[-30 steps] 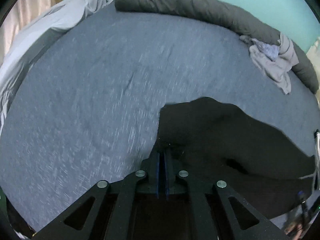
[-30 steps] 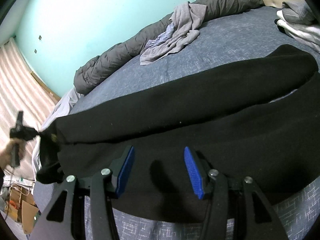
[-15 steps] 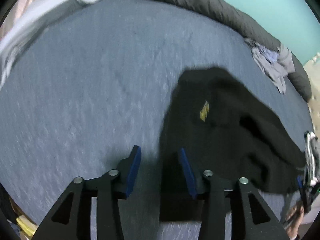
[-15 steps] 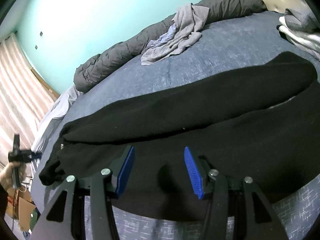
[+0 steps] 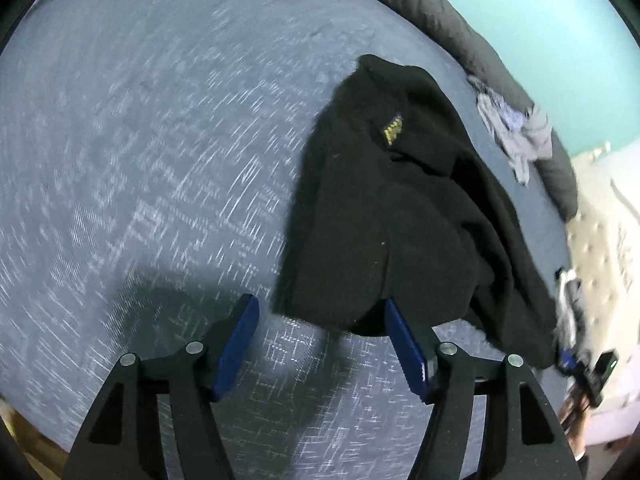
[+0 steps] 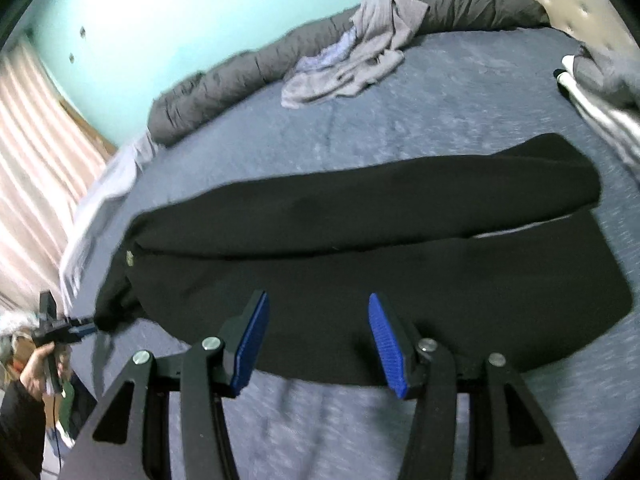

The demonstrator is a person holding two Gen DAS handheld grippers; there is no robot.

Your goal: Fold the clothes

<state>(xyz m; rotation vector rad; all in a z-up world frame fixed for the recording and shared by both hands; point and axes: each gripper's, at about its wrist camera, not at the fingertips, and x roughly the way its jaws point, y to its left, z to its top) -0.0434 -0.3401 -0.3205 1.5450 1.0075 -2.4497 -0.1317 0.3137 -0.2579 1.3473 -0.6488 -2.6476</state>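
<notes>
Black garment [image 6: 360, 264] laid lengthwise on bed [image 5: 140, 140], one edge doubled over for folding. Left claw [image 5: 320, 344] just spread wide, empty, garment freed. Right claw [image 6: 316, 344] half open, empty, above near hem.

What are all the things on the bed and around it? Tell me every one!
black garment: one, black, laid long across the bed, yellow label near one end
bed cover: one, blue-grey, under everything
duvet: one, dark grey, rolled along the far edge
grey clothes: small heap, grey and lilac, on the duvet
folded pile: white and grey, right edge
wall: turquoise
left gripper: open, jaws just widened, nothing between
right gripper: open, over the garment
</notes>
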